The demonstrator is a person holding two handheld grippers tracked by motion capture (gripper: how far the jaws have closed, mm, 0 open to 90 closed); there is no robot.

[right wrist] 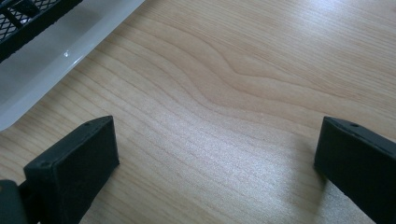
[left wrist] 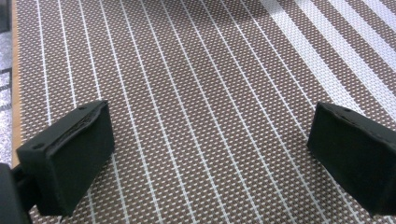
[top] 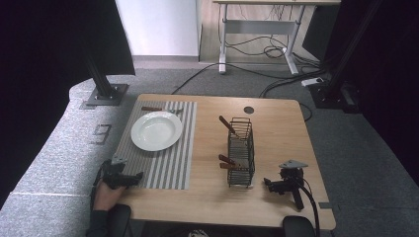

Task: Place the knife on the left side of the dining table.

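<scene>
A white plate [top: 156, 130] sits on a striped placemat [top: 168, 168] at the table's left. A wooden-handled utensil [top: 152, 108] lies on the mat just beyond the plate. A black wire basket [top: 241, 150] stands right of the mat, with several wooden-handled utensils [top: 227, 124] sticking out of it. My left gripper [top: 134, 178] rests at the mat's near left corner, held by a hand; its jaws [left wrist: 210, 123] stand open over the woven mat with nothing between them. My right gripper [top: 268, 185] lies just right of the basket, open [right wrist: 217, 130] over bare wood.
The wooden table [top: 276, 128] has a round cable hole [top: 248, 109] at the back. A white tray edge [right wrist: 56, 60] under the basket shows close to the right gripper. Beyond the table are grey carpet, cables and a desk frame [top: 257, 29].
</scene>
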